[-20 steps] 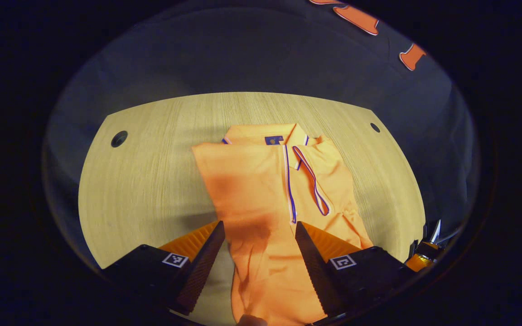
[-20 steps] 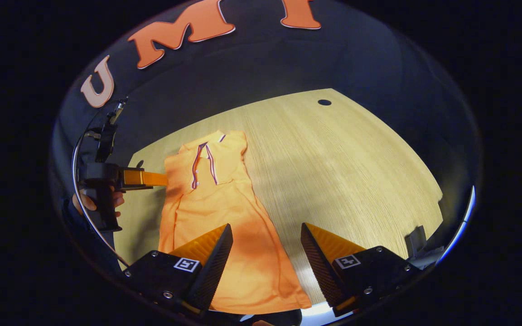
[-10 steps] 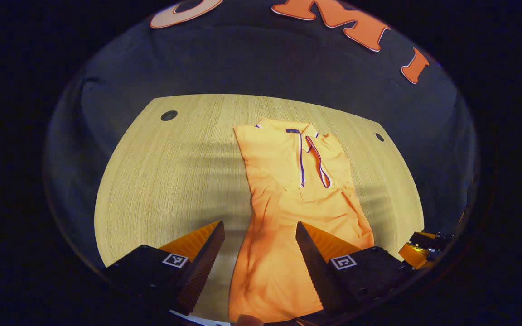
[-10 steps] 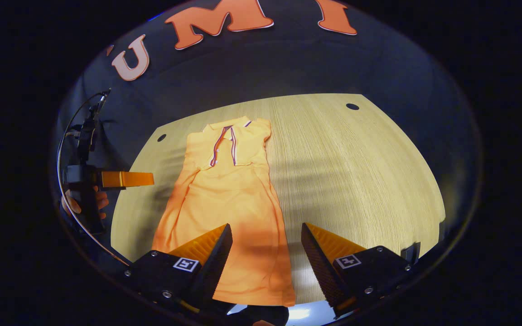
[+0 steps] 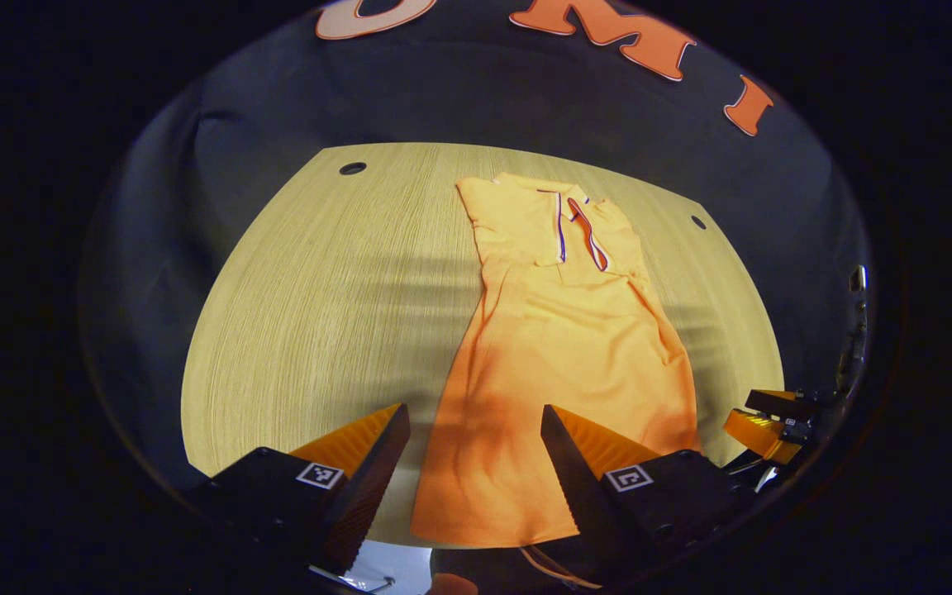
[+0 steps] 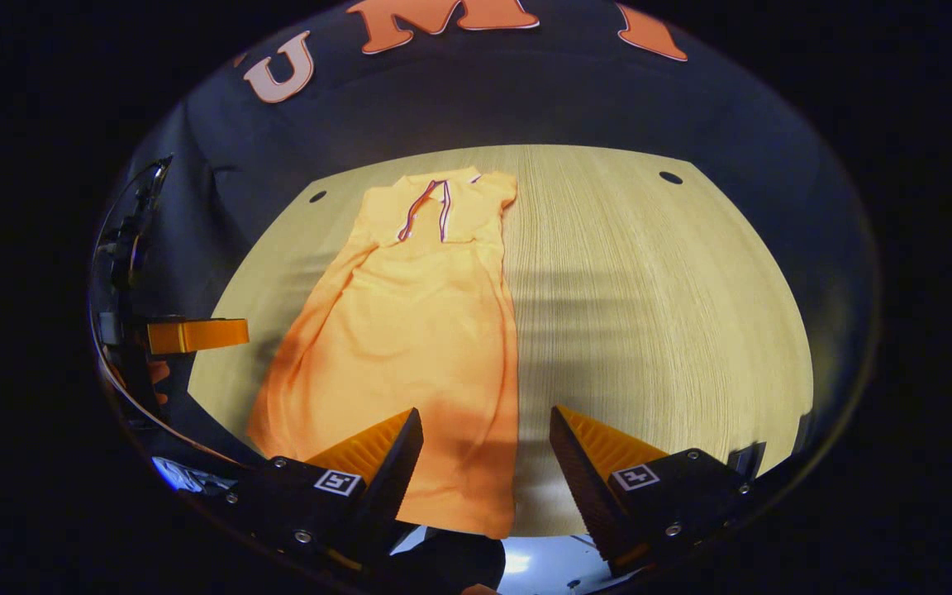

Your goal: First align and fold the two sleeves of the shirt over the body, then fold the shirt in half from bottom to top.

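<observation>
**Folded-sleeve orange shirt lies flat on the counter, both tongs wide and empty**

The pale wood-grain counter [image 5: 319,314] with rounded corners carries the scene, its near edge at the bottom of both views and the black cloth wall behind its far edge. Small dark round holes sit near its far corners [image 6: 670,178].

The orange short-sleeved polo shirt [image 5: 567,364] lies flat on the counter, lengthways, with its collar toward the far edge and its hem close to the near edge. In the left gripper view it lies right of the counter's middle; in the right gripper view [image 6: 410,330] it lies left of the middle. It forms a long narrow shape, slimmer at the shoulders and flaring toward the hem, with the sides turned in over the body. The placket with white and blue-red trim [image 5: 575,235] lies open below the collar.

The left tongs [image 5: 474,438] hover above the hem end of the shirt, spread wide, with nothing between the fingers. The right tongs [image 6: 486,442] hover over the shirt's hem-side edge, likewise spread wide and empty.

In the right gripper view the left tongs also appear at the far left beside the counter's edge, apart from the shirt; their opening cannot be judged there. In the left gripper view the right tongs appear at the lower right, off the counter's corner.
</observation>
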